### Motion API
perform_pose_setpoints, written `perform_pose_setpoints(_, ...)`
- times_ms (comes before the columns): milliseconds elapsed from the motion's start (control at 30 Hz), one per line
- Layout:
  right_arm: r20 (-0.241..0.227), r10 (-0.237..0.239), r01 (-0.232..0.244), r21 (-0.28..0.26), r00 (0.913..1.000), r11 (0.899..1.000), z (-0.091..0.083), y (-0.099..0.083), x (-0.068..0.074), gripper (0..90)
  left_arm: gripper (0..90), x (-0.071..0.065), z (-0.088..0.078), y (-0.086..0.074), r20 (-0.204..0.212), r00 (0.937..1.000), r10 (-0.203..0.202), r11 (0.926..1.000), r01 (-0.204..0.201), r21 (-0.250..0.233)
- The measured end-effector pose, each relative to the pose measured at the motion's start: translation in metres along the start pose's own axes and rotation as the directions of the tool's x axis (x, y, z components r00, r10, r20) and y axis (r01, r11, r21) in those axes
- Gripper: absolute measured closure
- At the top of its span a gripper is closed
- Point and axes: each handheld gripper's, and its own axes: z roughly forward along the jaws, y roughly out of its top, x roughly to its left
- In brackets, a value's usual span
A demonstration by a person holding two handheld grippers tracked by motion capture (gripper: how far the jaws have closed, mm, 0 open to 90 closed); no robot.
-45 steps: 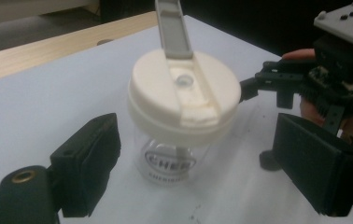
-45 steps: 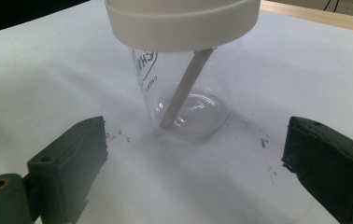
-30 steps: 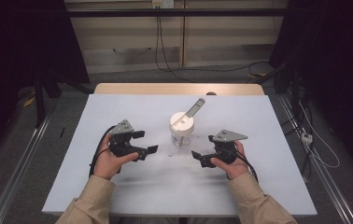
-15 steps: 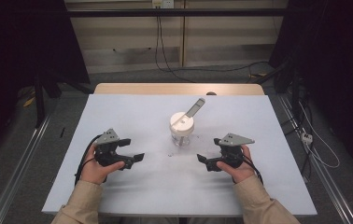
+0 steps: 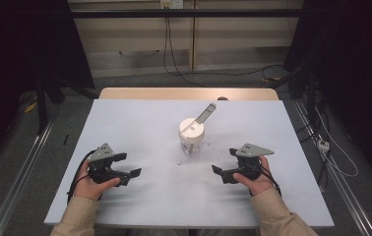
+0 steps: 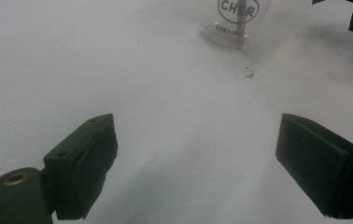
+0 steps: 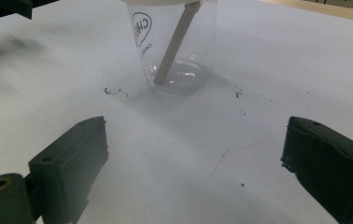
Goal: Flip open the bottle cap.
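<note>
1. Standing upright at the middle of the white tabletop (image 5: 139,123), a clear glass jar (image 5: 192,142) with a white lid (image 5: 191,128) sits between the two grippers and a little beyond them.
2. A flat pale stick (image 5: 205,113) passes through the lid; its long axis is tilted, the upper end pointing up and away toward the far right, the lower end resting on the jar's bottom, as the right gripper view (image 7: 174,44) shows.
3. Printed letters show on the jar's wall (image 6: 238,7) in the left gripper view.
4. The left gripper (image 5: 126,167) lies low over the tabletop at the near left, well apart from the jar, jaws released and spread wide with nothing between them.
5. The right gripper (image 5: 223,163) lies at the near right, near the jar but not touching it, jaws likewise released and empty.
6. Each gripper points inward, toward the other.
7. Small dark specks (image 7: 114,91) lie on the tabletop just beside the jar's base.
</note>
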Motion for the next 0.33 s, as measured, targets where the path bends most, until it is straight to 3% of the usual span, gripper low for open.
perform_pose_setpoints(333,0.005,0.001,-0.001,0.000,1.0000,1.000,-0.0033,-0.0030,-0.0025,6.6,11.3,0.0014,-0.0020,-0.0037,-0.018,0.9998,0.004,0.9999,-0.004,0.010)
